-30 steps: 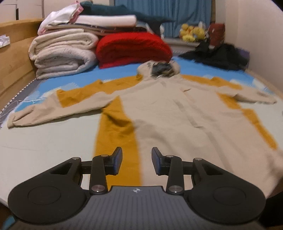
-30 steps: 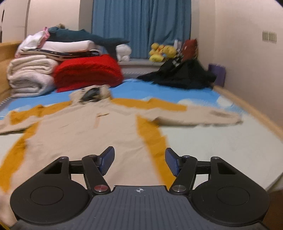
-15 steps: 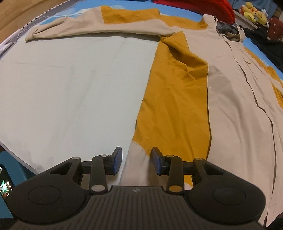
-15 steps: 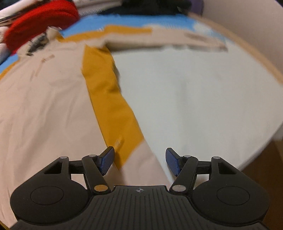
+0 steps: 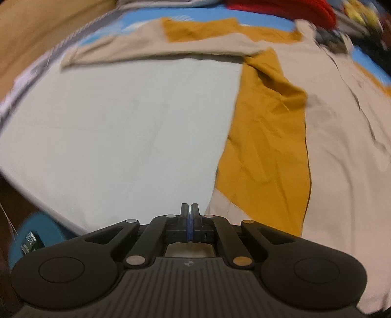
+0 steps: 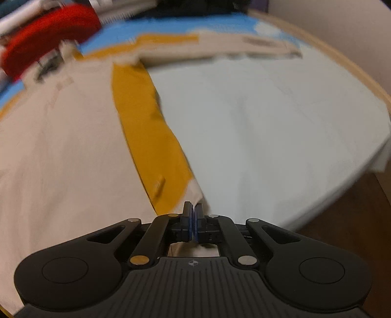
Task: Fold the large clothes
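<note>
Left wrist view: your left gripper (image 5: 190, 210) has its jaws pressed together at the near hem corner of the garment (image 5: 337, 137), a beige and mustard coat lying flat on the pale sheet (image 5: 127, 127). Beige cloth shows behind the pads, so I judge the hem is pinched, though the bite itself is hidden. The left sleeve (image 5: 151, 50) lies spread across the far side. Risk: if only one layer is caught, the lift would drag the top panel and leave the back behind. The red bundle (image 5: 281, 9) sits beyond the collar (blurred), well apart from the fold path.

Right wrist view: your right gripper (image 6: 193, 212) is likewise closed at the opposite hem corner, beside the mustard side panel (image 6: 146, 127); cloth again shows behind the pads. The right sleeve (image 6: 244, 46) lies outstretched toward the wooden bed rim (image 6: 342, 63). Risk: uneven lifting between the two hands would skew the fold. Outstretched sleeves could trail or bunch under the body. Nothing blocks the sheet here.
</note>
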Tool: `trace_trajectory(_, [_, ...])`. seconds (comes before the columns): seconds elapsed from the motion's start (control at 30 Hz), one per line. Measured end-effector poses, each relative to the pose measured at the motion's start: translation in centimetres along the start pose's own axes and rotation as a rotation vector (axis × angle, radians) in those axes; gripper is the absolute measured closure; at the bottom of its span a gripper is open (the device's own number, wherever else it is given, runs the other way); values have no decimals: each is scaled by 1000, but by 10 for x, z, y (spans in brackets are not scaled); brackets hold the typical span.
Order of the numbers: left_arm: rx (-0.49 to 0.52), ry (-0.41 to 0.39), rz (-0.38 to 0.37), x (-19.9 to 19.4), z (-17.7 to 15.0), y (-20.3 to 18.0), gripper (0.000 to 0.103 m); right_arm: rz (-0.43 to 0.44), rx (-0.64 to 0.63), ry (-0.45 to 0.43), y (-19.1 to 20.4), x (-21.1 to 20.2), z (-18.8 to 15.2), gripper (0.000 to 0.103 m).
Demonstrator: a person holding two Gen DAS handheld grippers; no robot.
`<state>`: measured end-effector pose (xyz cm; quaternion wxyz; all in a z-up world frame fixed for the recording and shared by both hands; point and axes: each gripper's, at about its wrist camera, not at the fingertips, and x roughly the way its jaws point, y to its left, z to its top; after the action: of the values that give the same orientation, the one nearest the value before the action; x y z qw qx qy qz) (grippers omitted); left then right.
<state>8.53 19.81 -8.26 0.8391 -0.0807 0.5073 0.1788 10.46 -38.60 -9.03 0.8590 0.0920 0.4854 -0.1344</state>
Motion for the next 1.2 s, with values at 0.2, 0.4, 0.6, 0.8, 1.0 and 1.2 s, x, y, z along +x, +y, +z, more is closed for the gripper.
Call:
trace_trajectory(0.2, [57,-68,-87,-18,-4,-13,61,-24,-15,7,-1,2,-7,103])
trace_trajectory(0.4, [-65,42,-99,11,-3,1,63,-7,29,-23,-3,0,-6,86])
trace_trajectory(0.6, [-27,25,-118,12,-4,-4,103,14,56,-8,-3,14,-5,52])
trace_trajectory(0.8, [-22,-56,-106,-16,-5,-4,103,27,12,-25,5,8,-2,103])
trace_trajectory(1.0, [109,14,50,-5,-14,-24,101,-43,25,24,-2,5,-5,103])
trace_trajectory(1.2, [251,-248,-99,-48,-16,-54,78,-98,-3,-136,8,-16,0,95])
